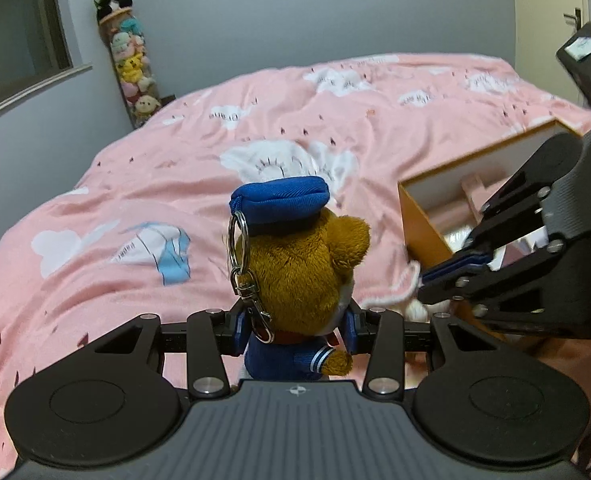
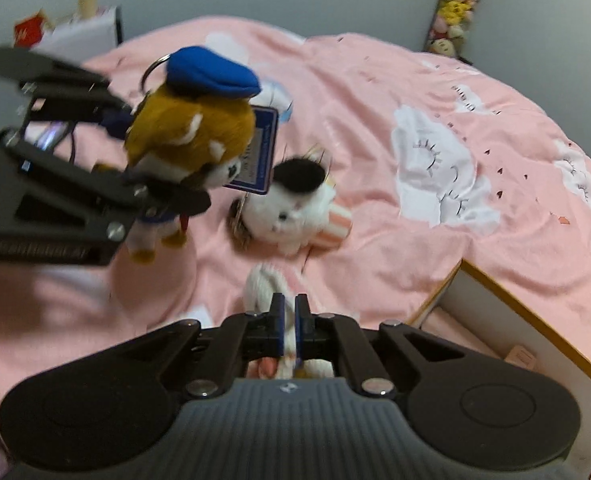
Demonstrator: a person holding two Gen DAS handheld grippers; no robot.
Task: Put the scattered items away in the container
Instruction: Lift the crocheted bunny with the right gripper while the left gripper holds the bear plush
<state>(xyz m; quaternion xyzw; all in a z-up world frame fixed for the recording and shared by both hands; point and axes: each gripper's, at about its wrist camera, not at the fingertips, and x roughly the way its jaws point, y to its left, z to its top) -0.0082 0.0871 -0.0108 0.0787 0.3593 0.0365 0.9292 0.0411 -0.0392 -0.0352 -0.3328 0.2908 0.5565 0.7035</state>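
Both grippers are gripping plush toys above the pink bedspread [image 1: 143, 184].

Seen from the left wrist, the left gripper [image 1: 293, 330] is clamping a brown bear plush [image 1: 295, 264] in a blue cap, its keyring hanging at the left side; the right gripper [image 1: 435, 280] is reaching in from the right in front of the orange-rimmed box [image 1: 423, 224], pinching something white. Seen from the right wrist, the right gripper [image 2: 290, 324] is squeezing a thin part of a white plush [image 2: 263, 284] between nearly closed pads, while a white dog plush [image 2: 291, 212] is lying on the bedspread just beyond, and the box [image 2: 535, 320] is sitting at the lower right.
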